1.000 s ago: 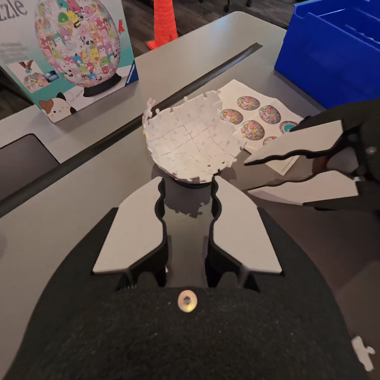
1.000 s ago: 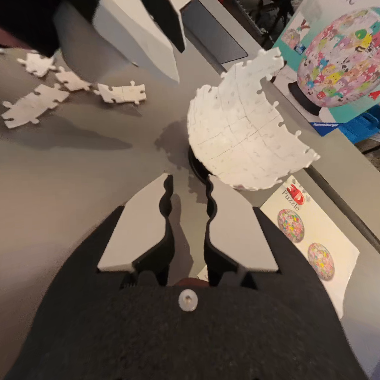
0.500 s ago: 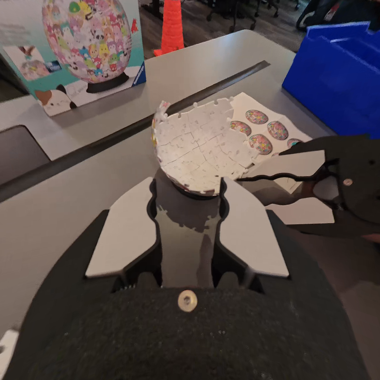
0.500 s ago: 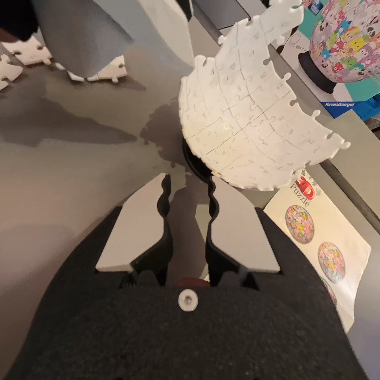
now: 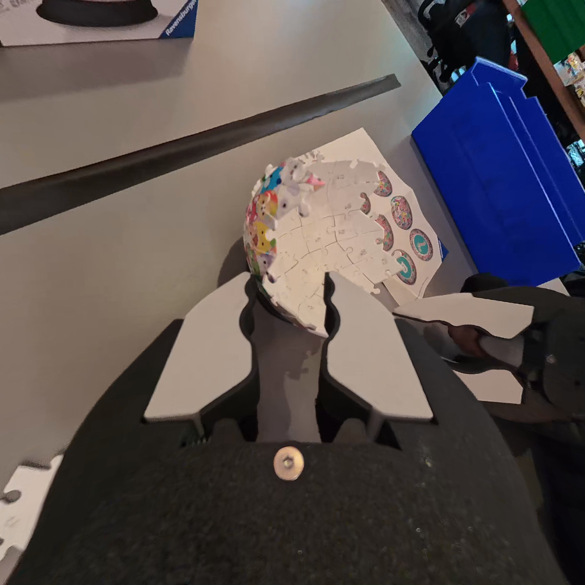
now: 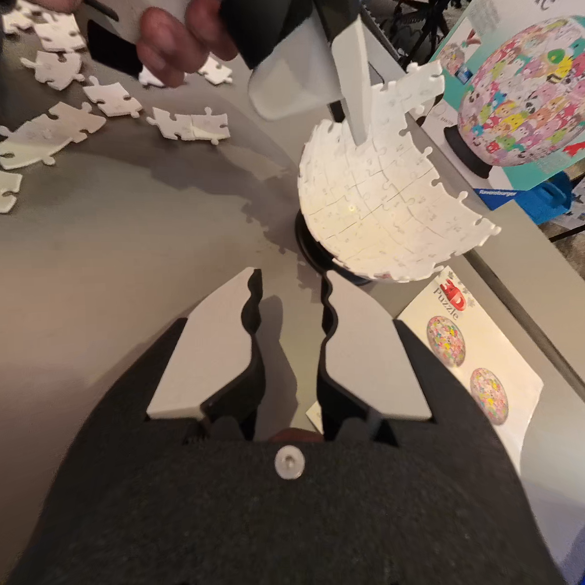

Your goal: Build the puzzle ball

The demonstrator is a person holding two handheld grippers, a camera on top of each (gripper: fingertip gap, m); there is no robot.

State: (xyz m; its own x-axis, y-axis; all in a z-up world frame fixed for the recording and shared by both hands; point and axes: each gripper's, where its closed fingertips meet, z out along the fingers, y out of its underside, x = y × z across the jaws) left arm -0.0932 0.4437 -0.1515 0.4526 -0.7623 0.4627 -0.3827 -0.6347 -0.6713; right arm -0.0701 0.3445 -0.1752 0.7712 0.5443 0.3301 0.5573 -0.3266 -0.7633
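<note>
At the centre of the left wrist view, the half-built puzzle ball sits tilted on its black stand, an open shell with a jagged rim. It looks light and thin, its snap-fit seams likely to pop under a squeeze; the sturdier hold is probably low on the shell, near the stand. The left tool stands apart, one finger reaching inside the shell, the other outside it. The right tool, also apart and empty, hovers just below the ball in its own frame. Loose pieces lie upper left on the tabletop; the instruction sheet lies lower right.
</note>
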